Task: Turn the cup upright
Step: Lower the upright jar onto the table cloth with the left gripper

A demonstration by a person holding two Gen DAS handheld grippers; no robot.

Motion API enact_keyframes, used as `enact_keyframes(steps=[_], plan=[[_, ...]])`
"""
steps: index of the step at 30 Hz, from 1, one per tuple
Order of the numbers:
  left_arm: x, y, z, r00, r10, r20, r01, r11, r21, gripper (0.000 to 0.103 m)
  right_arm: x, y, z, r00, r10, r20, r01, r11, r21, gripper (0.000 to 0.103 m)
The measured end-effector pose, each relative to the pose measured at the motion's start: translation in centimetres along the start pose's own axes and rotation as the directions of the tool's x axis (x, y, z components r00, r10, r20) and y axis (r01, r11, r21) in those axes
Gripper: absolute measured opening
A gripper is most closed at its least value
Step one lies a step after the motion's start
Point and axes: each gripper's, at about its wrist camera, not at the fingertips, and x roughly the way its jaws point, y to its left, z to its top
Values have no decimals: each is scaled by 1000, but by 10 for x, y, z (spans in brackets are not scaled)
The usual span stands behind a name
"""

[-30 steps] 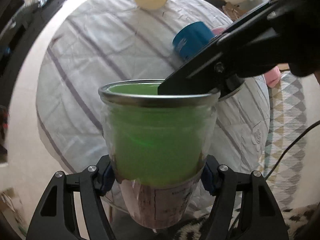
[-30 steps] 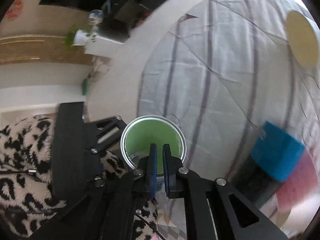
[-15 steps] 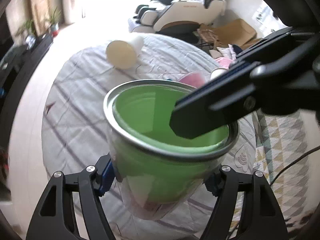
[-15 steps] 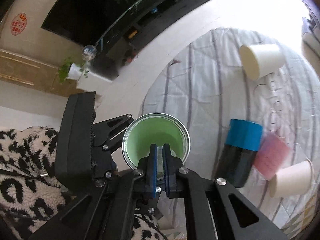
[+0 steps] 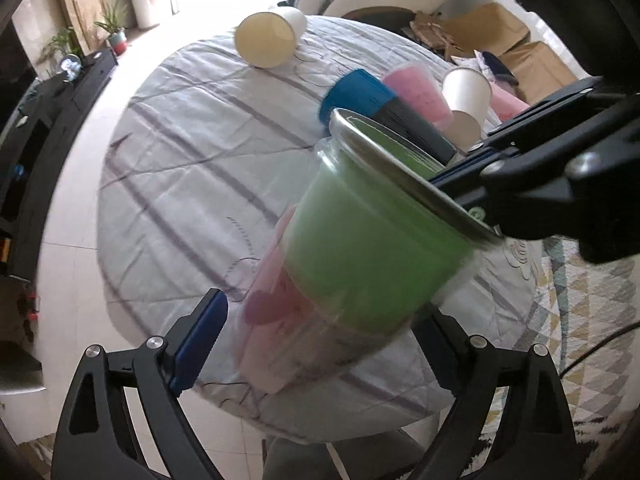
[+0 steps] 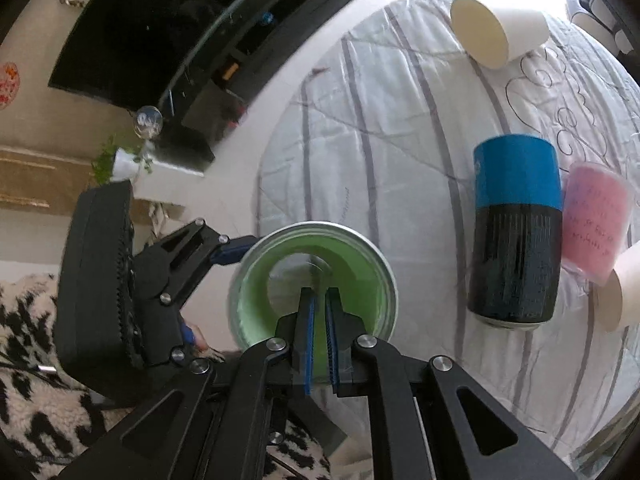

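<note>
The right tool (image 6: 319,312) was clamped on the metal rim of the clear, green-lined cup (image 5: 376,240), tilted; the left tool (image 5: 320,336) stood apart.

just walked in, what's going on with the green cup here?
The right hand-held gripper is shut on the rim of the green cup, holding it in the air over the table, tilted with its mouth up. The left hand-held gripper is open, its fingers to either side of the cup's base. A blue-and-black can, a pink cup and two white paper cups lie on their sides behind.
</note>
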Motion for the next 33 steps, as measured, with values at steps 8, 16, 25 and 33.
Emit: enact_keyframes(steps=[8,16,25,33], plan=[[-8,5,-28,998,23,-59,-24,999,-22,96,-2,31,-12,999,-32,30,33,999,-14,7],[9,33,-58,994,-25,-103,16,996,-87,97,19,59,-25,998,-47,51,47,999,14,8],[27,32,-40,990,-144,-3,144,987,-74,97,26,75,-33,991,-88,98,82,994,68,7],[39,30,-4,977,-207,57,209,977,-47,97,9,63,-10,978,-157,139,143,984,105,5]])
